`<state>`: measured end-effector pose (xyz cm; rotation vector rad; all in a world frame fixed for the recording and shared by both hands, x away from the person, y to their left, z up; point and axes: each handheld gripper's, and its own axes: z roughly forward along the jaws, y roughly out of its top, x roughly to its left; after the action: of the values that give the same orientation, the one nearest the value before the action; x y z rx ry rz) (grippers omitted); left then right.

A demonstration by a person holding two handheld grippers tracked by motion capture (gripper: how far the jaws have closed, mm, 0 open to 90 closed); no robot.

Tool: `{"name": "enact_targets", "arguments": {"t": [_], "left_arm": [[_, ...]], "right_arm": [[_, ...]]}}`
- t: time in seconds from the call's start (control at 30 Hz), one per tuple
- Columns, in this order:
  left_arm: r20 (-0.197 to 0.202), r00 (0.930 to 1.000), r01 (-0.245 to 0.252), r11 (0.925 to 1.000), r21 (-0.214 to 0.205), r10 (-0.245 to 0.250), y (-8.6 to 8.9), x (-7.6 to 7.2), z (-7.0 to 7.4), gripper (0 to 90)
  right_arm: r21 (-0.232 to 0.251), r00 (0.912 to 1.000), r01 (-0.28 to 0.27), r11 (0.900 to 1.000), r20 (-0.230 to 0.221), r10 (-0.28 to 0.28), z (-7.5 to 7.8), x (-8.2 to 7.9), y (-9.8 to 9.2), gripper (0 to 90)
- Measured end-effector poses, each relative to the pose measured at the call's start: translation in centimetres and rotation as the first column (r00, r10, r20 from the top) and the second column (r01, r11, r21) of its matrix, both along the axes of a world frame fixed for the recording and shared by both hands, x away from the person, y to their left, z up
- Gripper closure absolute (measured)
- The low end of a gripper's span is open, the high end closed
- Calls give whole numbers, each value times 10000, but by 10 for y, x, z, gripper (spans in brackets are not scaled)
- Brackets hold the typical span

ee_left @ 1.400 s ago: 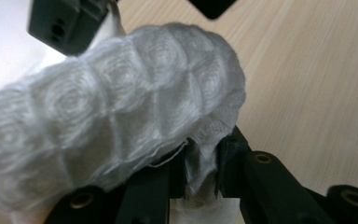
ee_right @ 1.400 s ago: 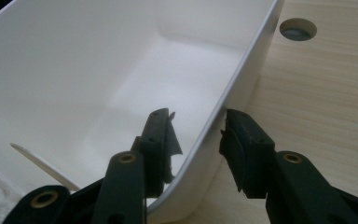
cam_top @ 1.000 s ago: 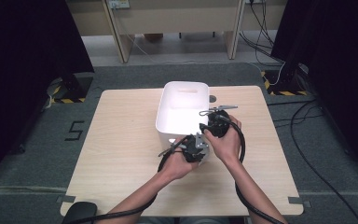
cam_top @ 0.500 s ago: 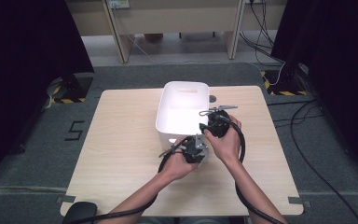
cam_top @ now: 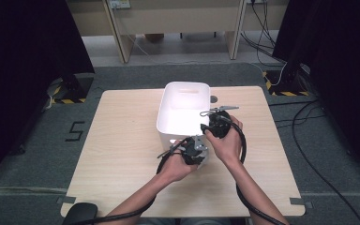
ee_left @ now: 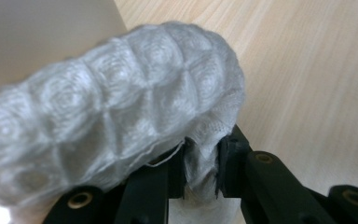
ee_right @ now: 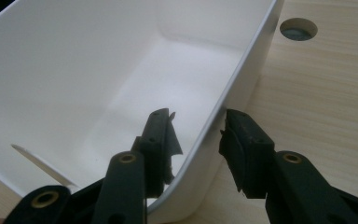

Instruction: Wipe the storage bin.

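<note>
Your left gripper [ee_left: 200, 172], low in the centre of the high view, was clamped tight on a fold of a white quilted cloth [ee_left: 112, 116] with a stitched bubble pattern, bunched into a thick roll just outside the near wall of the deep white rectangular plastic bin [cam_top: 183, 110] on the pale wooden table [cam_top: 122, 154]. Your right gripper [ee_right: 198, 135] straddled the bin's thin right wall, one jaw inside and one outside. Its jaws had just been closing a little, yet a gap showed on both sides, so it steadied nothing firmly yet. The risk I judged from here: only a small pinch of cloth sat between the left jaws, so the heavy roll could slip free or unroll onto the table when lifted. If the right jaws stayed slack, the light bin might slide or tip as the cloth dragged over its rim. The bin looked empty as far as its interior showed, bare white floor and walls, with a slot handle in the wall at the lower left of the right gripper view.
</note>
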<state>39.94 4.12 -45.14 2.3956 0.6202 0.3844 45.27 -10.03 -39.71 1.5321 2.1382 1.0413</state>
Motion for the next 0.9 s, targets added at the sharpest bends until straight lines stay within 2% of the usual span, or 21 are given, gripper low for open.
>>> {"name": "enact_targets", "arguments": {"t": [0.2,0.33,0.6,0.7,0.77,0.9], "left_arm": [[73,10000,27,9999,-131,-26,20,-12,7,761],[124,9999,-52,9999,-121,53,33,-16,11,761],[234,9993,-279,9995,-167,282,66,-27,20,759],[306,9980,-542,9984,-168,546,86,-30,23,759],[287,9962,-816,9961,-336,826,100,-31,23,759],[327,9885,-1459,9883,-452,1474,129,-32,22,759]], "right_arm": [[22,10000,-70,10000,13,70,0,3,1,670],[276,9998,63,9996,-172,-58,-1,1,1,642],[615,9994,201,9979,270,-218,11,-4,-6,558],[867,9993,269,9959,230,-290,13,-6,-11,548],[942,9991,315,9951,263,-341,17,-10,-14,539],[1093,9984,442,9930,302,-477,18,-12,-22,532]]}}
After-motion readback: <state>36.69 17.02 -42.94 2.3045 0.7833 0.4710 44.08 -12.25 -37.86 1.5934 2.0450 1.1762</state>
